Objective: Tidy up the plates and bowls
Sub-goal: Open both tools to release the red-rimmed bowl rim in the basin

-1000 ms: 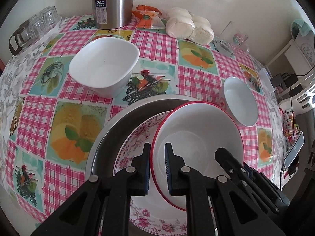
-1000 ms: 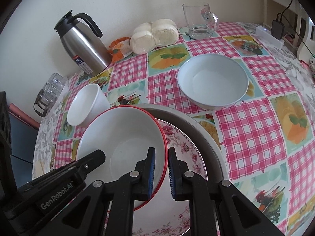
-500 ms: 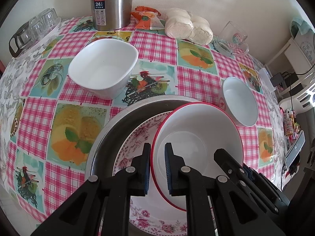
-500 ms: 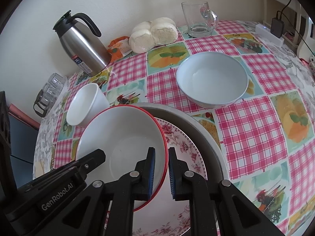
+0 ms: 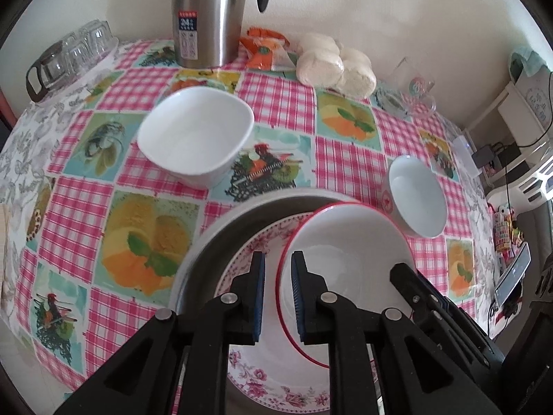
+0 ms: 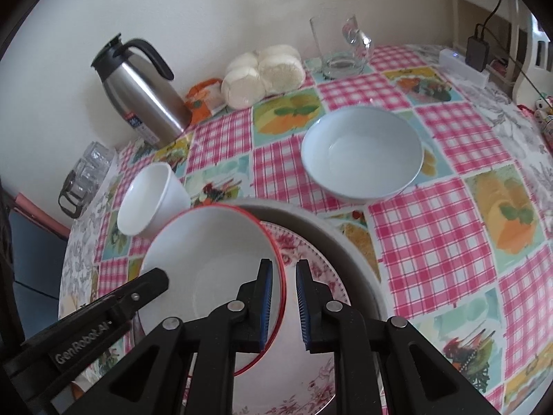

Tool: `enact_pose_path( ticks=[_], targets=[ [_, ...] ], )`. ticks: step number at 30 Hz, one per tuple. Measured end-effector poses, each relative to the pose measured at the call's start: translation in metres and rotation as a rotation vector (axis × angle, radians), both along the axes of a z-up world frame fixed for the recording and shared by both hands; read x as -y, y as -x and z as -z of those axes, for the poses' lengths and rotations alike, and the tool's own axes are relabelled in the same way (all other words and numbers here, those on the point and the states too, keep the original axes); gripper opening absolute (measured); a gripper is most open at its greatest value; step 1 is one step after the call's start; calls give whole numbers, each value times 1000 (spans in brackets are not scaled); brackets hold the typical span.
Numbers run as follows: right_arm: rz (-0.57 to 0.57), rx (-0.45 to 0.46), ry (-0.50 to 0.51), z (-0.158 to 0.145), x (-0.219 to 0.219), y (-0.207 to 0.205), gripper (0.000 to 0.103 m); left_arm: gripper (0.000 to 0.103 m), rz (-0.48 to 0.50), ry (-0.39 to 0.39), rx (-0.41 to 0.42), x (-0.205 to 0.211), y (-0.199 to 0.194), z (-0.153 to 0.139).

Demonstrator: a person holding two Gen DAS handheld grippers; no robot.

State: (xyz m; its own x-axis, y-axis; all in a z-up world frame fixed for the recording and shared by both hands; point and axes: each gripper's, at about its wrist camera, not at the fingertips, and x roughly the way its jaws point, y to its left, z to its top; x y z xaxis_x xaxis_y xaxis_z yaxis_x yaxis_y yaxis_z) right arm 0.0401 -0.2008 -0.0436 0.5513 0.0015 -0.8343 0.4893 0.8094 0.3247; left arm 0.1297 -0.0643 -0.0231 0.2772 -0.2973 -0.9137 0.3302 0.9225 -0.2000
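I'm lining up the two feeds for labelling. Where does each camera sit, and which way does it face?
Left wrist: on the left gripper, facing the wall and steel thermos; its own jaws straddle the red-rimmed white bowl; right gripper shows.
Right wrist: on the right gripper, facing the pale blue round bowl; left gripper shows.
Shared: the red-rimmed bowl, floral plate.

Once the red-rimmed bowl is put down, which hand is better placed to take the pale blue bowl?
Right. The pale blue bowl lies just ahead of the right gripper; from the left gripper it sits far to the right, beyond the red-rimmed bowl.
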Motion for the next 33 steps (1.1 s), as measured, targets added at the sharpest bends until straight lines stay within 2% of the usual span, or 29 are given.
enact_pose_path(
  ticks=[8,16,19,21,23,24,25,29,33],
  targets=[
    [5,91,52,-23,0,4,17,15,-40,28,52,-11,-1,-18],
    [0,98,101,-26,-5,2,18,27,-131,19,54,-28,-8,-16],
    [7,85,114,-23,-4,2,29,40,-158,13,47,-32,-9,-14],
    [13,74,119,-22,-3,2,40,47,-172,6,41,-34,-10,-13],
    [16,70,122,-22,-2,2,52,56,-189,-3,34,-36,-12,-11],
    [16,70,127,-22,-3,2,58,65,-198,-8,31,-37,-12,-10],
    [15,70,131,-22,-3,2,60,71,-208,-13,28,-39,-13,-8],
    [8,70,141,-22,-3,0,74,75,-235,-26,24,-43,-15,-6],
    [12,63,141,-21,-2,0,82,78,-257,-45,31,-47,-16,-5]
  ],
)
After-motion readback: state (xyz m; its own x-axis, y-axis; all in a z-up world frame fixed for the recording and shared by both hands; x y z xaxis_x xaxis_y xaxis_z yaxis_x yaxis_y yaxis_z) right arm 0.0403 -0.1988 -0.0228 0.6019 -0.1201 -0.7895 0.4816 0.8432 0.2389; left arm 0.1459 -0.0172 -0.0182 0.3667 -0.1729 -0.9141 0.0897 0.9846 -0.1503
